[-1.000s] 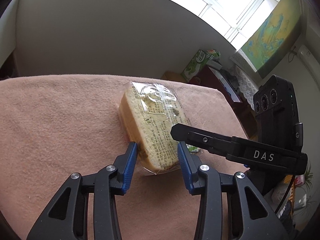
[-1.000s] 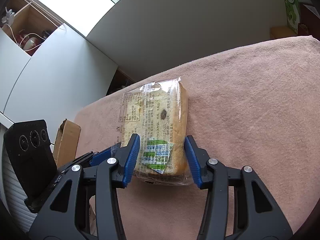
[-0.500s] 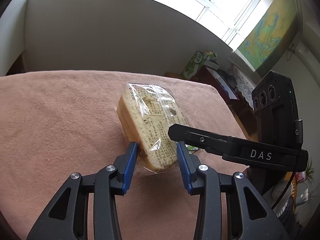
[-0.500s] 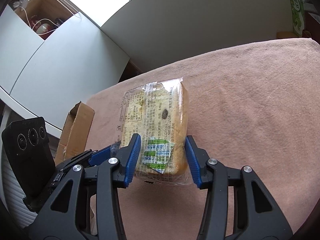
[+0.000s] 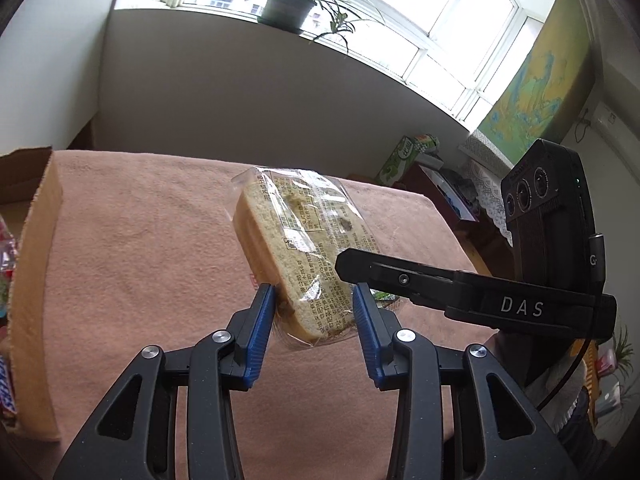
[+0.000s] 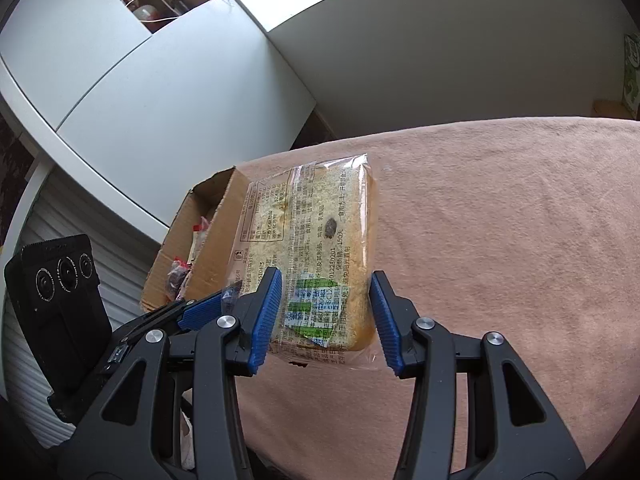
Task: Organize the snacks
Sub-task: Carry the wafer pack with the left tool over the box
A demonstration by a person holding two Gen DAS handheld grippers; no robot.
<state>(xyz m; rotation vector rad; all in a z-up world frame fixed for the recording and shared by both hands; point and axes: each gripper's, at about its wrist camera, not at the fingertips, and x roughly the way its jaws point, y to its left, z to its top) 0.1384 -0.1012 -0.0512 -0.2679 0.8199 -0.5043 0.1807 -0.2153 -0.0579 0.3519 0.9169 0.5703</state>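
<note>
A wrapped bread sandwich pack [image 5: 304,248] in clear printed plastic hangs in the air above the pink cloth table [image 5: 140,240]. My left gripper [image 5: 314,312] is shut on its near end. My right gripper [image 6: 326,304] is shut on the same pack [image 6: 316,236] from the other side, over its green label. The right gripper's black body [image 5: 472,292] shows in the left wrist view, and the left gripper's body [image 6: 160,320] shows in the right wrist view. An open cardboard box [image 6: 200,240] holding several snack packets stands to the left of the pack.
The cardboard box's flap [image 5: 36,280] stands at the left edge of the table, with snack wrappers [image 5: 6,248] behind it. A green carton [image 5: 404,156] and a dark cabinet lie beyond the table's far right. White cupboards [image 6: 160,92] stand behind the box.
Both grippers have lifted the bread pack off the cloth and carried it left toward the cardboard box, which now comes into view. Both keep their grip.
</note>
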